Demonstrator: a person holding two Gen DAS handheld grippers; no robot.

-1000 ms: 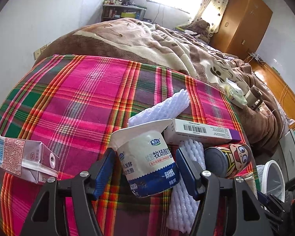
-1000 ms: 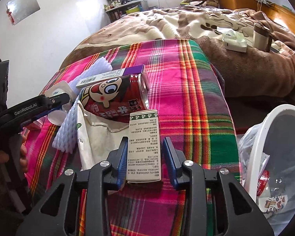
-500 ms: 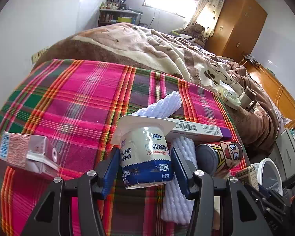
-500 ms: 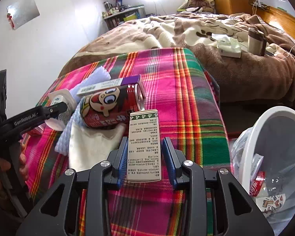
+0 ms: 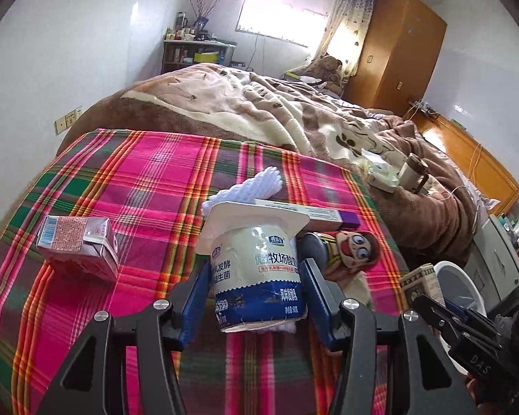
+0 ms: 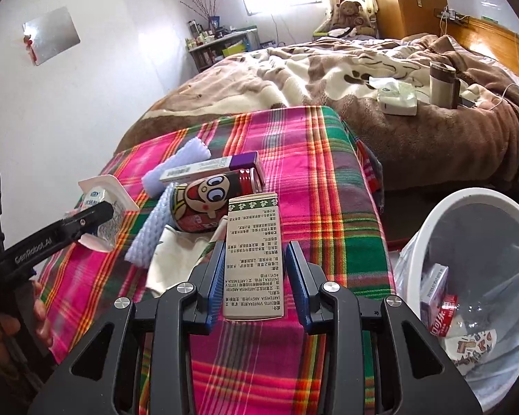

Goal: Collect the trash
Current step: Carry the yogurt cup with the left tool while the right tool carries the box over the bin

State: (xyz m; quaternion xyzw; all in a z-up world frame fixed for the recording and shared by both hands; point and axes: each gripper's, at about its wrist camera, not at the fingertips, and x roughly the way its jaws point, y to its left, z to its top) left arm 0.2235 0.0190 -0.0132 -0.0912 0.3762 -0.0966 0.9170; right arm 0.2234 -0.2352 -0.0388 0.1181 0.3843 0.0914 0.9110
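Note:
My left gripper [image 5: 256, 297] is shut on a white and blue yogurt cup [image 5: 256, 266], held above the plaid cloth [image 5: 138, 180]; the cup also shows in the right wrist view [image 6: 103, 211]. My right gripper [image 6: 254, 269] is shut on a beige printed carton [image 6: 252, 256], lifted over the cloth near its right edge. A red cartoon can [image 6: 211, 204], a long white and purple box [image 6: 211, 167], white foam netting [image 6: 148, 235] and a pink drink carton [image 5: 76, 245] lie on the cloth. A white lined bin [image 6: 467, 269] stands at the right.
The bin holds a red and white carton [image 6: 436, 297] and wrappers. A bed with a brown blanket [image 6: 380, 79] lies behind, with a tissue pack [image 6: 396, 98] and a mug [image 6: 441, 83] on it. A wooden wardrobe [image 5: 394, 55] stands at the back.
Both grippers have lifted with their loads: the yogurt cup and the beige carton have come up off the cloth, and the left gripper has shut on the cup.

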